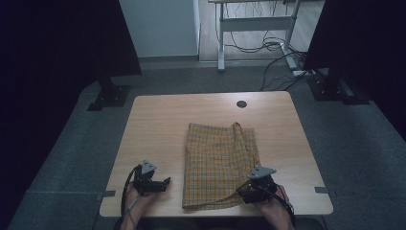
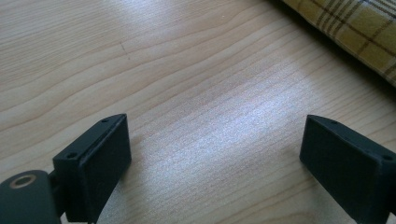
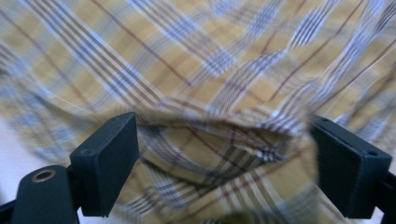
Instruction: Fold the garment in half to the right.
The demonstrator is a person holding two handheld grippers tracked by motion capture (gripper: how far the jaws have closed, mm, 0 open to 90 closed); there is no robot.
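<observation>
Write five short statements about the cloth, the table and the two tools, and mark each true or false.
1. The plaid cloth lies on the wooden table. True.
2. The left tool grips the cloth. False: its jaws stand open over bare wood, the cloth off to one side.
3. The right tool is at the cloth's near right corner. True.
4. The cloth is plain blue. False: it is yellow plaid.
5. The right tool's jaws are shut tight. False: they stand wide, with a fold of cloth between them.
</observation>
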